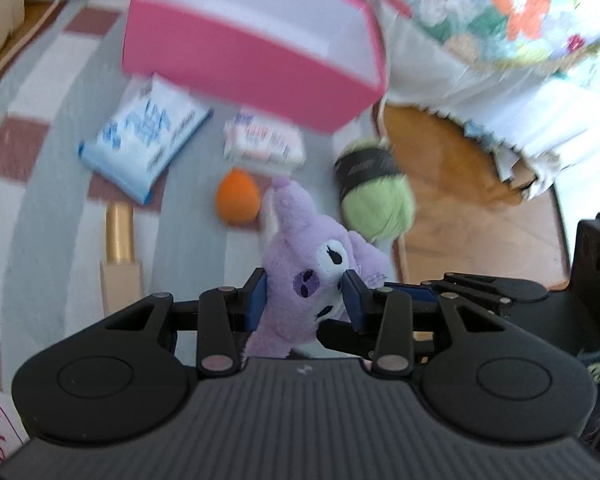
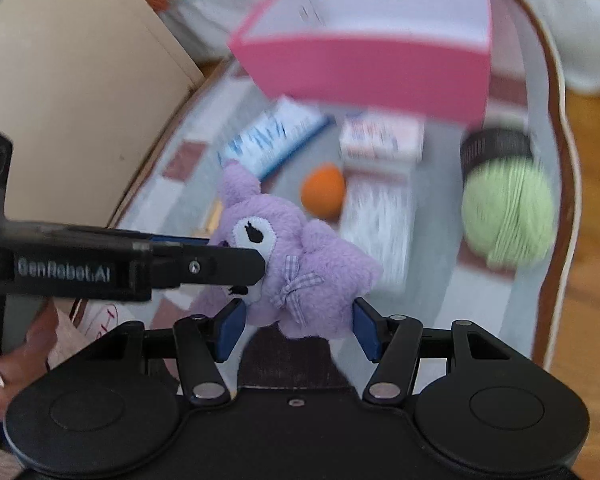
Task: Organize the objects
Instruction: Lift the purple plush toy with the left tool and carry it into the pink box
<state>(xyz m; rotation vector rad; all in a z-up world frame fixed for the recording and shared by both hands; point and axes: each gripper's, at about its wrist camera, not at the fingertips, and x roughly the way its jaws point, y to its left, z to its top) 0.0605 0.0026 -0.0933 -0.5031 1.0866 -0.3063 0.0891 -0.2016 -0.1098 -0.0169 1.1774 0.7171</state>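
- Left wrist view first: pretty much everything past the fingers is smeared with blur, so we can't read the print on the blue-and-white packet (image 1: 142, 142) or the small white pack (image 1: 265, 142) next to it.
- The pink box (image 1: 256, 46) is cut off at the top edge. We can see its white inside, but not whether anything's in there.
- The green yarn ball (image 1: 374, 194) is partly tucked behind the box's corner, and the orange egg-shaped thing (image 1: 236, 196) sits just beside the plush's ear.
- The left gripper (image 1: 306, 294) is clamped on the purple plush toy (image 1: 312, 264), blue pads pressing into both sides of its head, at eye level. The toy's lower body drops out of sight behind the gripper housing.
- On the right we only see a black slab of the other gripper, cut off by the frame.
- Right wrist view: same blur on the rug (image 2: 540, 304) stuff. The pink box (image 2: 372, 40) runs off the top, and the yarn ball (image 2: 508, 212) is near the rug's edge.
- The left gripper (image 2: 256, 264) reaches in from the left and covers part of the plush's face, so we can't see its far finger.
- The right gripper (image 2: 300, 326) has the plush toy (image 2: 300, 264) sitting between its pads. The right pad looks like it touches the fur, the left one looks just shy of it, so we're calling it open around the body.
- A hand (image 2: 4, 372) peeks in at the lower left, mostly cut off.
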